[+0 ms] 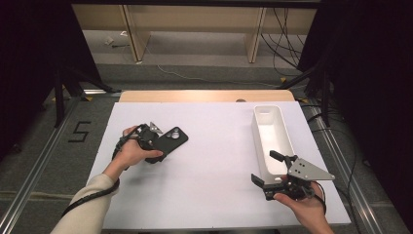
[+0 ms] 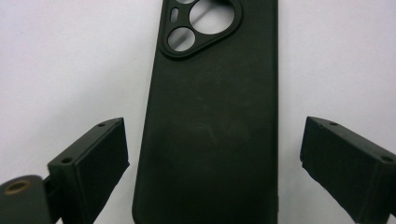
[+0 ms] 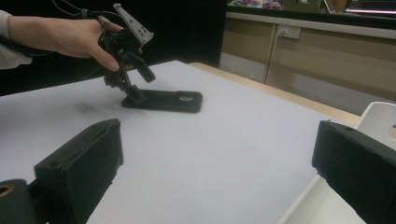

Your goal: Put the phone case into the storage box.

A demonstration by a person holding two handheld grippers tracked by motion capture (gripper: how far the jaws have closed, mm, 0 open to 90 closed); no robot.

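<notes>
Left gripper view shows the left gripper (image 2: 212,154) spread wide, its jaws clear of both long edges of the phone case (image 2: 210,130) and gripping nothing. The case lies flat, camera cut-outs up, near the left edge of the worktop (image 1: 214,161), well apart from the white bin (image 1: 263,146) at the right edge, where the right gripper (image 1: 272,168) hangs open and empty. It is judged light, thin and flexible with a matte finish; grip across the long edges near mid-length.
</notes>
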